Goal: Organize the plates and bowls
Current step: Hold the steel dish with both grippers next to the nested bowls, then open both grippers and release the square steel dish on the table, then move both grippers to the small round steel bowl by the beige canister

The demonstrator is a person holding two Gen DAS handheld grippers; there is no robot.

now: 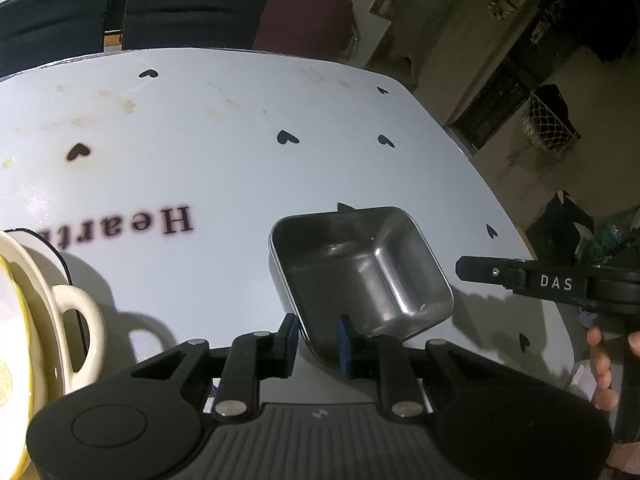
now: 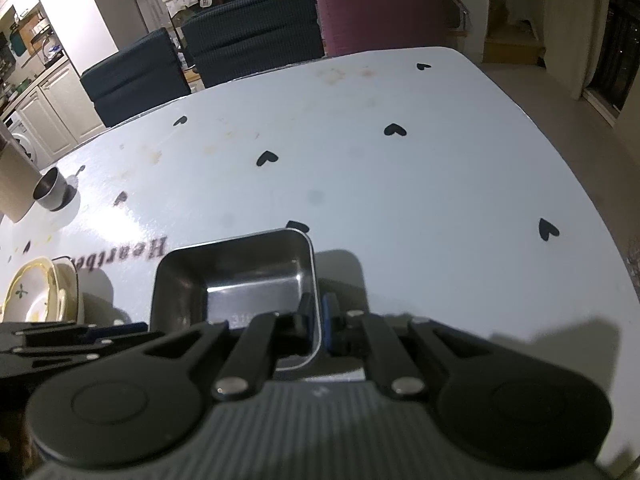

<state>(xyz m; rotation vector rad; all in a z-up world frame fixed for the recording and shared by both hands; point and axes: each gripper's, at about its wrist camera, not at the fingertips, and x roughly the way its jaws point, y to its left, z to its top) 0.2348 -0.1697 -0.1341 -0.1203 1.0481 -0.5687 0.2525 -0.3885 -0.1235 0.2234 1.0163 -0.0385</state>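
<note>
The square steel bowl (image 2: 236, 288) is lifted and tilted over the near part of the white table (image 2: 400, 184), its right wall pinched between the pressed-together jaws of the right gripper (image 2: 318, 320). In the left wrist view the bowl's near rim sits between the pads of the left gripper (image 1: 316, 340), whose jaws stand slightly spread; whether a pad is actually touching the metal cannot be settled, since the rim hides the contact line. The bowl is therefore judged to be carried by a single thin-wall grip at one side. A slip or a twist about that pinch could be caused by the smooth metal and the off-centre hold, and the bowl could be dropped onto the table. Well to the left, the cream handled dish (image 1: 76, 320) with a floral plate (image 2: 28, 296) stacked in it could be knocked or chipped if the steel bowl is swung across too low.
</note>
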